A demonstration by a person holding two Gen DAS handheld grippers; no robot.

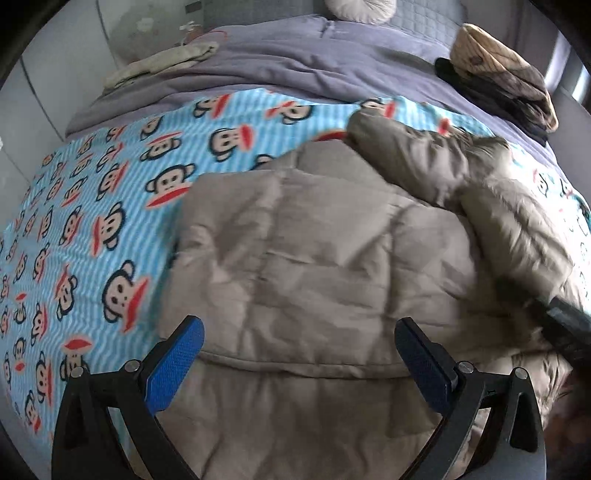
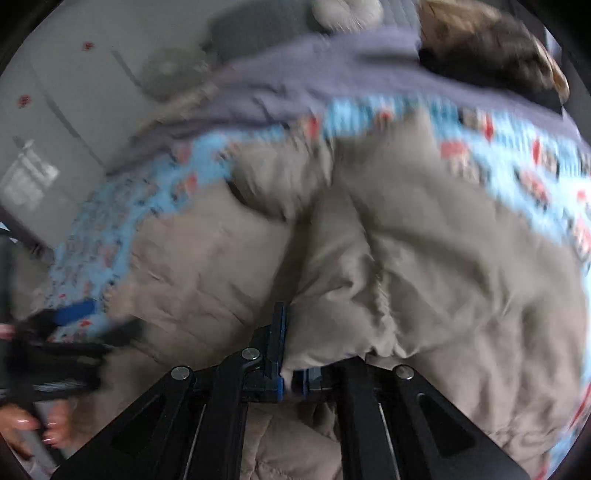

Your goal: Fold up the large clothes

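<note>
A taupe quilted puffer jacket (image 1: 317, 251) lies on a blue monkey-print blanket (image 1: 92, 229) on a bed. My left gripper (image 1: 299, 354) hovers open over the jacket's near part, with its blue pads (image 1: 177, 365) wide apart and nothing between them. A sleeve (image 1: 413, 155) lies bunched at the jacket's upper right. In the blurred right wrist view, my right gripper (image 2: 286, 369) is shut on a raised fold of the jacket (image 2: 424, 266), which drapes off to the right. The left gripper (image 2: 92, 325) shows blurred at the left edge there, held by a person's hand (image 2: 22, 432).
A grey duvet (image 1: 295, 62) covers the far part of the bed. Folded patterned and dark clothes (image 1: 506, 74) sit at its back right, a beige cloth (image 1: 162, 62) at the back left, a pale pillow (image 1: 358, 7) at the head. A grey wall panel (image 1: 55, 85) runs along the left.
</note>
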